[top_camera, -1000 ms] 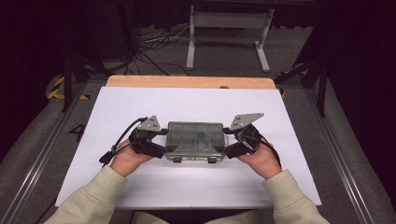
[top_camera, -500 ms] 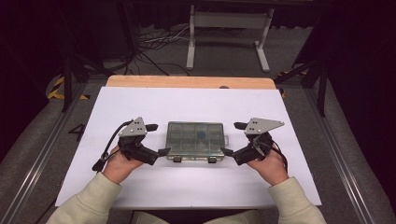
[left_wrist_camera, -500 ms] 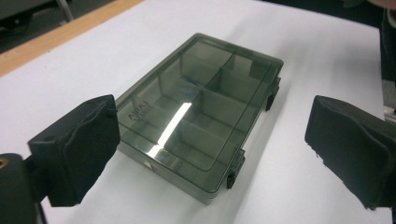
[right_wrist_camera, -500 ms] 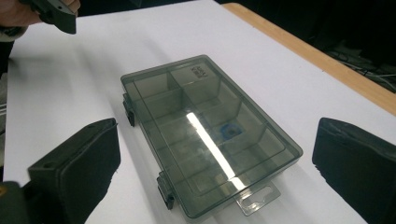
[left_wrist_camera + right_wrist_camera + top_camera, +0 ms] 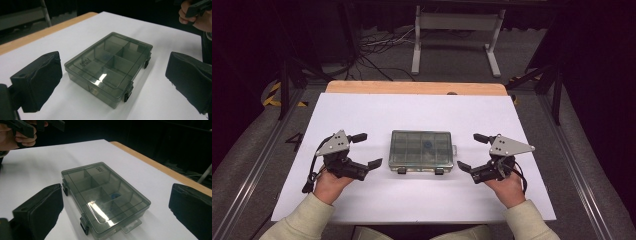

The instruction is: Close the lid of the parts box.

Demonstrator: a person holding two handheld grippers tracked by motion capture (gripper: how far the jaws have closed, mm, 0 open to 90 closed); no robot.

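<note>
The smoky clear compartment box [image 5: 422, 151] lay flat and closed on the white worktop [image 5: 362, 110], about midway between its left and right edges, with its long axis running left to right. Its two black latches [image 5: 402, 170] faced the near edge, toward the person, and a small hang tab stuck out at its right end. Through the lid I could make out the dividers and one small blue item [image 5: 115, 195] in a compartment toward the right of the box.

The left claw [image 5: 367, 150] stood just off the box's left short end and the right claw [image 5: 472, 151] just off its right short end, each pointing inward along the box's length. The two were about equally near; neither touched it. Both pairs of jaws had just been opening and now stood wide apart, nothing between them but bare worktop. In the left claw's own view the box sat squarely ahead between the black pads [image 5: 37, 80], and the same held in the right claw's view.

My guess is that any next grasp would turn on that layout: each claw faced a short end, while the latches sat on the near long side, reachable only by swinging a claw round toward the person.
</note>
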